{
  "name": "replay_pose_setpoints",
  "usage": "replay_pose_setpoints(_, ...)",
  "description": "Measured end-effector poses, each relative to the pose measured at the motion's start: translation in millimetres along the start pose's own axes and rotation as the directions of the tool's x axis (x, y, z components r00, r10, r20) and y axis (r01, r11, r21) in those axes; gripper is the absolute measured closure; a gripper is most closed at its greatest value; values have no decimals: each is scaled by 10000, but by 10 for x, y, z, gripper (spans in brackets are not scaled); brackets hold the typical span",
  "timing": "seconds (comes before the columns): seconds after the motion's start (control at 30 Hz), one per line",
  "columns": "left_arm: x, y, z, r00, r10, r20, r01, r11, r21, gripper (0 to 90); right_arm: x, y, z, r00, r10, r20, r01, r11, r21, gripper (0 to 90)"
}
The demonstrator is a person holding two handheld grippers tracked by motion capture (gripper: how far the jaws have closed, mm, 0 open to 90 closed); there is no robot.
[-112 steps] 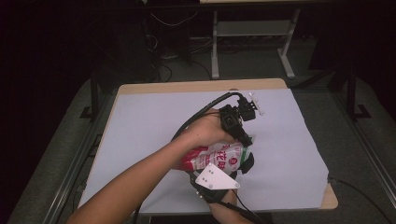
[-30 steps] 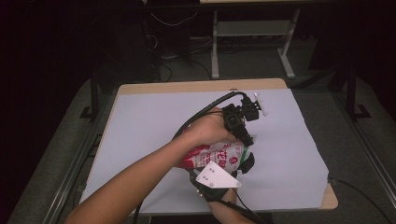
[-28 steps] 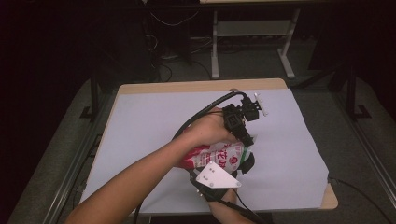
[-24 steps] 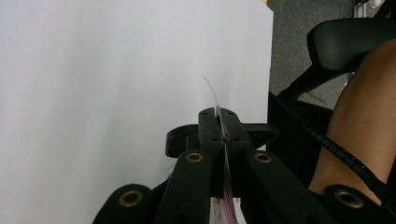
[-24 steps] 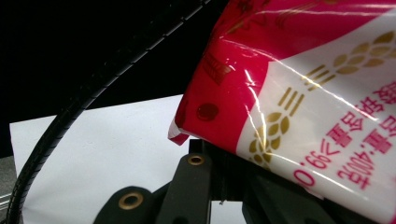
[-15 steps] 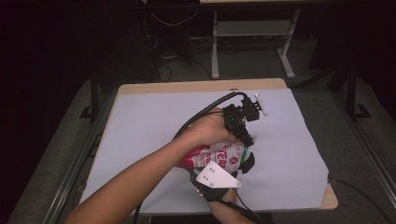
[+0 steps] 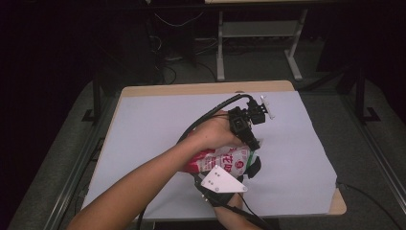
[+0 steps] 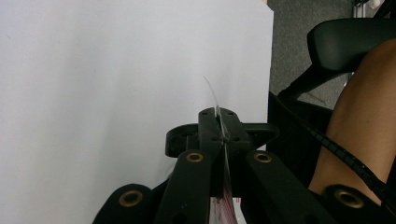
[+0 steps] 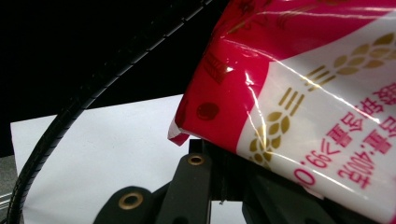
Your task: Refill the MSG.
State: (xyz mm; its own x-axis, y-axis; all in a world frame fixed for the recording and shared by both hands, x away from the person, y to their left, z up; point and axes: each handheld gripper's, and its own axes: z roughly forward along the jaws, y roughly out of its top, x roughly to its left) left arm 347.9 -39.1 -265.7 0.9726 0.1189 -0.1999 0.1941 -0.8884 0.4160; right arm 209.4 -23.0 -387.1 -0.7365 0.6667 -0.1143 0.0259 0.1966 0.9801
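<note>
My left gripper (image 8: 219, 135) is clamped tight on a thin, clear edge of the bag (image 7: 221, 160). That edge sticks up between the two black jaws like a little fin, and I can see a bit of red print lower down. My right gripper (image 9: 219, 186) is squeezed closed too, and it pinches the bag's red end.

The bag is shiny plastic. It is red on one part and white on the other. It has gold wheat pictures and red writing on the white part. It looks puffy and crinkly, and light bounces off it. In the high view it lies on its side between my two hands, low over the near middle of the surface (image 7: 158, 120). The surface is covered in plain white paper.
</note>
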Motion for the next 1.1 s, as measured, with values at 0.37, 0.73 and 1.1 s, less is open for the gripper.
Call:
replay_pose_setpoints(0.37, 0, -4, -3, 10000, 9, -3, -9, 10000, 9, 898, 8, 4, -1, 10000, 61, -22, -61, 10000, 14, 900)
replay_pose_setpoints(0.73, -1, -3, 7, 10000, 2, -26, -1, 10000, 90, 898, 4, 15, 1, 9999, 100, -64, -100, 9999, -28, 900)
replay_pose_setpoints(1.1, 4, 0, 25, 10000, -2, 13, 2, 10000, 89, 898, -6, 19, 1, 10000, 69, -55, -69, 10000, -56, 900)
